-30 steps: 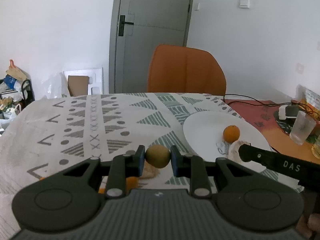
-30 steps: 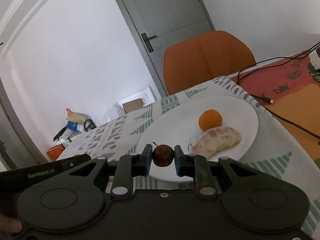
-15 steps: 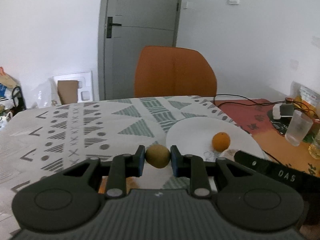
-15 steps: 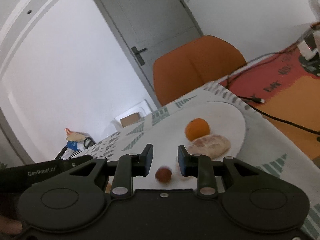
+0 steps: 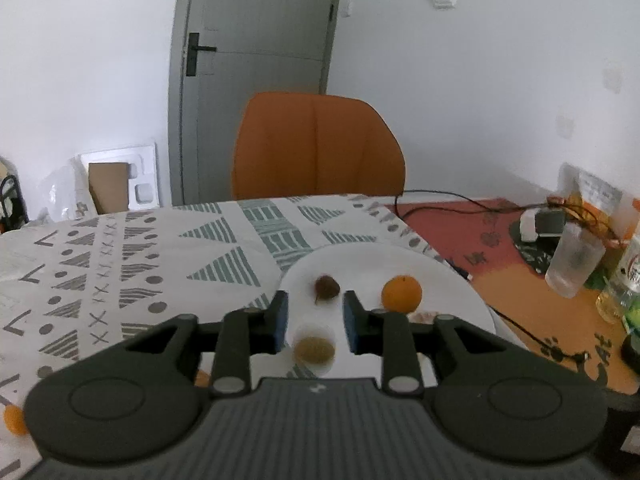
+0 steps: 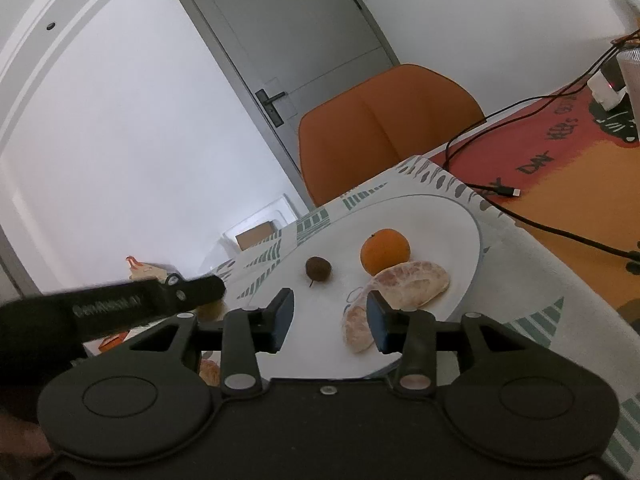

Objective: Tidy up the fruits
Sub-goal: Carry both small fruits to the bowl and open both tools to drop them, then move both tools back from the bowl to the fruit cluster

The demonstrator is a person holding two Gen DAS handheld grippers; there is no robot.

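Left wrist view showed the left claw (image 5: pixel 313 322) just opening, blurred green fruit (image 5: pixel 314 350) loose between; right claw (image 6: pixel 329 322) opening, empty, above plate (image 6: pixel 460 220).

L gripper (image 5: pixel 313 322) & R gripper (image 6: pixel 328 322): both jaws just opening, apart, nothing pinched, pointing slightly down over table.

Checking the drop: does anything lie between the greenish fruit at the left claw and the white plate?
Nothing visible. The left claw has just been opening; the greenish fruit, blurred between its jaws, is over bare white plate. The dark fruit and orange lie farther back.
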